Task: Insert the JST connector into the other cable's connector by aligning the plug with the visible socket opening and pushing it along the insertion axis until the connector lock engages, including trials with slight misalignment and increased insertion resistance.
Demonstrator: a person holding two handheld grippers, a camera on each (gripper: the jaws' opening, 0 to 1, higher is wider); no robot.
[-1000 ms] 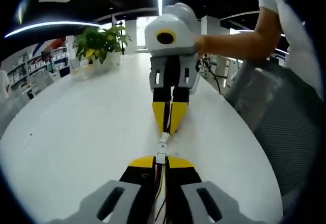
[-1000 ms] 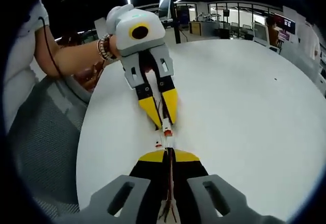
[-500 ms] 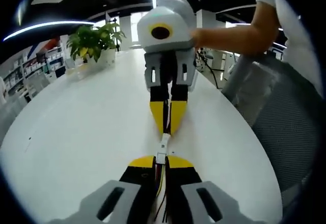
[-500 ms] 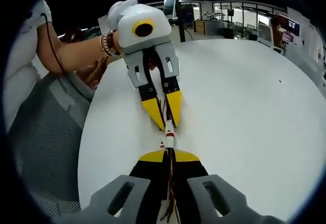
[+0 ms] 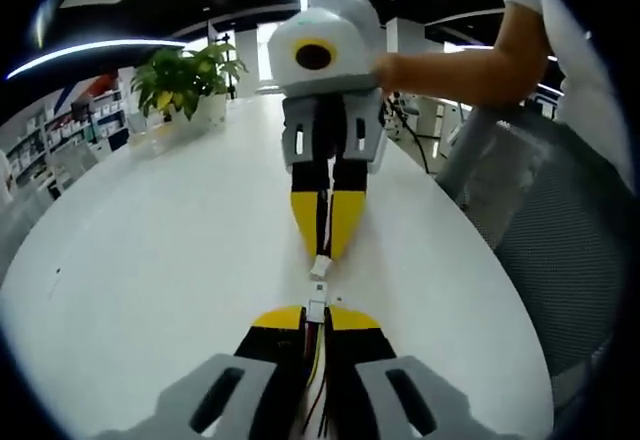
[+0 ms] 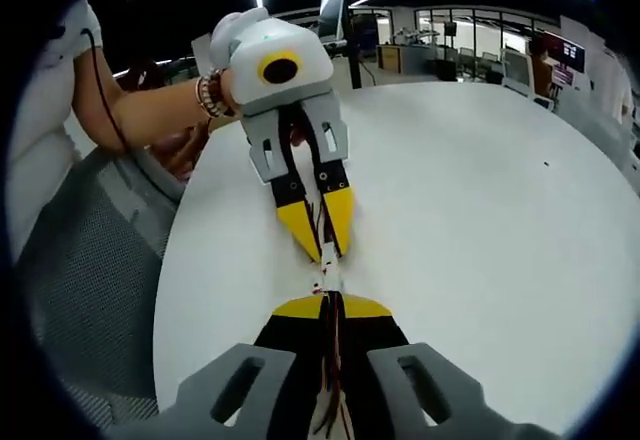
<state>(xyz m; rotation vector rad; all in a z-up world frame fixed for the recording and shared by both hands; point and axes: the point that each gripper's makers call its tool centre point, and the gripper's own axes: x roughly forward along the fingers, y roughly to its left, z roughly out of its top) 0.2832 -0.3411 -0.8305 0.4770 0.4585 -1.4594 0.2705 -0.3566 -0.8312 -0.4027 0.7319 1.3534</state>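
Both grippers face each other tip to tip over the white table (image 5: 150,250), each holding one half of the JST pair by its cable end.

In the left gripper view, the left gripper (image 5: 316,318) has its yellow-tipped jaws pressed together on a small white connector (image 5: 316,309), whose red, black and yellow wires (image 5: 314,380) run back between the jaws toward the camera. The right gripper (image 5: 322,252) comes in from the top of that view, jaws closed on the mating white connector (image 5: 320,267), which protrudes from its tips.

In the right gripper view, the right gripper (image 6: 330,305) pinches its connector with dark red wires (image 6: 331,360) trailing back, and the left gripper (image 6: 322,250) points down at it.

The two connector faces lie nearly on one line, very close together. A narrow gap appears between them in the left gripper view, though the parts are too small to confirm whether they touch. I see no sign of a seated lock.

Each connector is gripped just behind its body, presumably so the housing stays stiff under push and the mating faces remain exposed for alignment.

Judgement: the insertion is not completed. The next move calls for closing along the shared axis, with a small lateral correction if needed.
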